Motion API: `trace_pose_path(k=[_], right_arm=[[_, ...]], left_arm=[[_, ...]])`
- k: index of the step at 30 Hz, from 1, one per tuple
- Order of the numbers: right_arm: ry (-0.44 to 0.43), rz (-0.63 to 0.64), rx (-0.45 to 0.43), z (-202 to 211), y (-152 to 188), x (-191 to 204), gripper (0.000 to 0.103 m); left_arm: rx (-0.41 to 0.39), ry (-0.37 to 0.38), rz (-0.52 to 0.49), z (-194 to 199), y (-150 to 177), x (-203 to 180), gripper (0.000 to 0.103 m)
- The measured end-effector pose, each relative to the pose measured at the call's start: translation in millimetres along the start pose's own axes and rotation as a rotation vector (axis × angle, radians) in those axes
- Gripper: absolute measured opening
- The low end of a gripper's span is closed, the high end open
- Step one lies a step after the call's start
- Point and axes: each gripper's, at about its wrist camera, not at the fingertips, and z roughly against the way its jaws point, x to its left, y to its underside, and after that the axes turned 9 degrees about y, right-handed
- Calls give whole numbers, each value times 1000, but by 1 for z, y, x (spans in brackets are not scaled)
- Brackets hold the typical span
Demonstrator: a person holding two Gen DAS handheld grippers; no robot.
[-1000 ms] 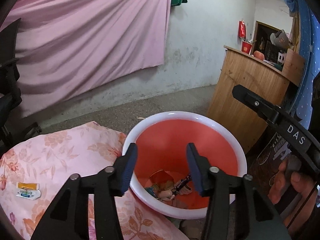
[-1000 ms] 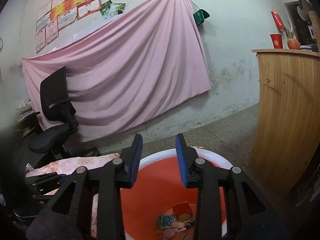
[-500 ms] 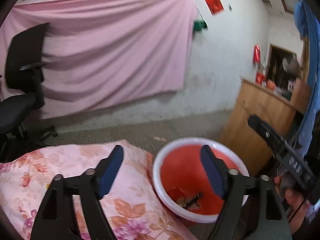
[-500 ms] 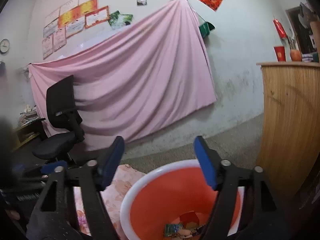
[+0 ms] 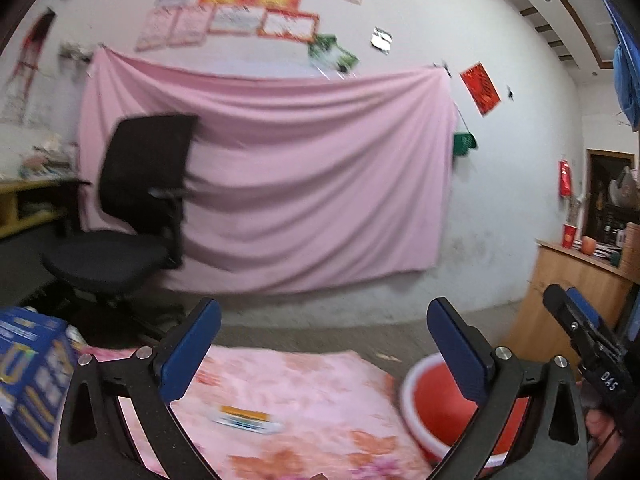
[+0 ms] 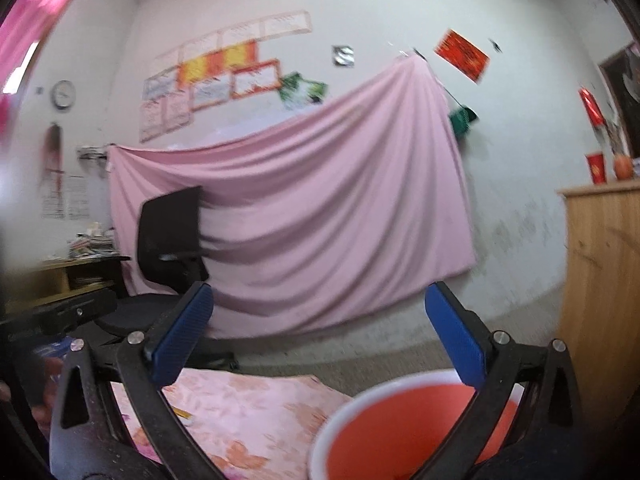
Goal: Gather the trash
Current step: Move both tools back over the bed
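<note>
My left gripper (image 5: 324, 312) points over the floral cloth (image 5: 300, 384), its jaws opening wide with nothing between them. A small white and yellow wrapper (image 5: 246, 420) lies flat on the cloth below it. The red bin with a white rim (image 5: 408, 376) stands low on the right of that view. My right gripper (image 6: 319, 292) hangs above the bin (image 6: 400, 424), jaws also opening and holding nothing. The bin's contents are hidden in both views. In the left wrist view the right gripper (image 5: 580, 332) shows at the right edge.
A blue printed box (image 5: 28, 368) sits at the cloth's left end. Behind it is a black office chair (image 5: 136, 200), against a pink sheet (image 5: 300, 200) hung on the wall. A wooden counter (image 6: 600, 280) stands right of the bin.
Both grippers opened wide and tipped up from looking down into the bin. The left one swung left over the cloth, so the bin slid to its lower right.
</note>
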Motion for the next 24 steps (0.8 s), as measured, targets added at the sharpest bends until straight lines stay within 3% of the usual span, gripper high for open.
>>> trace_pose_path(k=[5, 11, 19, 24], right_arm=[[-84, 49, -84, 10, 1, 40, 103], [-151, 92, -101, 7, 11, 78, 103], [-210, 151, 40, -29, 37, 114, 103], [-220, 175, 209, -63, 58, 126, 103]], left_arm=[[-68, -94, -53, 34, 3, 26, 101], [-83, -155, -72, 53, 14, 54, 102], [31, -202, -48, 36, 37, 95, 102], [153, -205, -29, 8, 53, 116, 101]])
